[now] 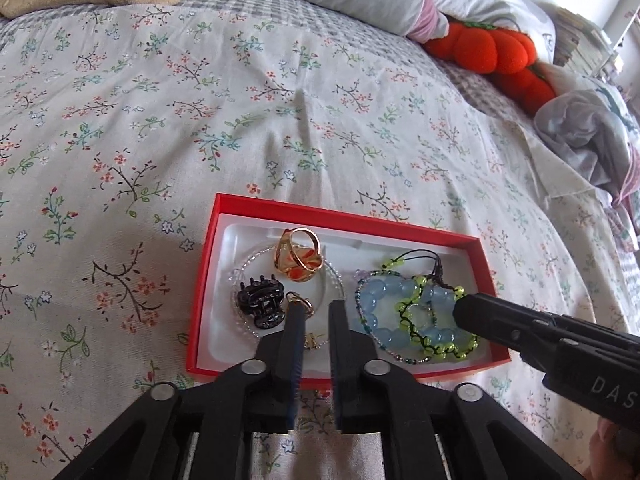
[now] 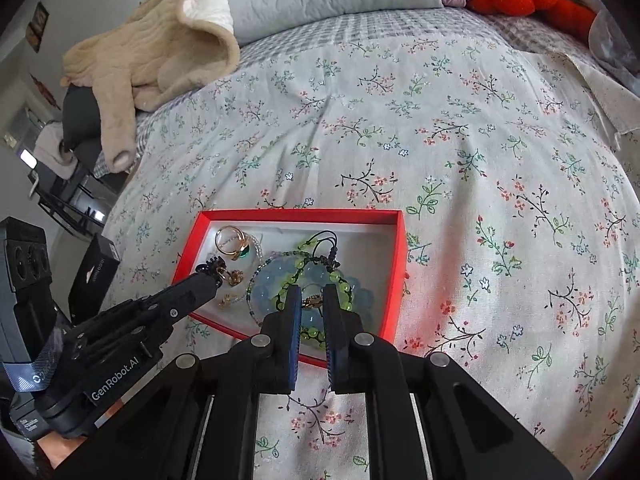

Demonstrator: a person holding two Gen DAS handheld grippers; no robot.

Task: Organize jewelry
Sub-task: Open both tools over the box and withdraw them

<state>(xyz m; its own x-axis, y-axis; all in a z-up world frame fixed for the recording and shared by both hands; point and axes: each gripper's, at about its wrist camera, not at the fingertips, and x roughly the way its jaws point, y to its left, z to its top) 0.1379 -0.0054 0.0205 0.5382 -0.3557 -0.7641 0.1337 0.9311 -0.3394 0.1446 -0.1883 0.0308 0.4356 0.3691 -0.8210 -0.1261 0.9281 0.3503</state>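
In the left wrist view, the left gripper (image 1: 316,307) is hanging over the near part of a red box (image 1: 280,209) that is sitting on a floral bedsheet (image 1: 160,120). Its fingers are standing slightly apart with a narrow gap between them, and nothing is sitting in that gap. Inside the box's white liner, a large gold ring with orange patches (image 1: 298,255) is lying toward the far side, a black hair claw (image 1: 261,306) is sitting to the left of the left fingertip, and a small gold piece (image 1: 301,304) is peeking out just beside that fingertip. To the right, a blue bead bracelet (image 1: 394,312) and a green bead bracelet (image 1: 434,320) are lying tangled together, and the right gripper (image 1: 460,312) is reaching in from the right with its tip over them; whether it is gripping anything cannot be told here. An orange plush pumpkin (image 1: 484,48) is resting by the pillows. In the right wrist view, the right gripper (image 2: 312,296) is hovering over the bracelets, its fingers a little apart and framing a small gold piece (image 2: 313,301), though whether the pads are touching it cannot be told. The left gripper (image 2: 212,276) is coming in from the left over the box's near-left area, beside the hair claw. A beige blanket (image 2: 160,40) is lying at the bed's far left.
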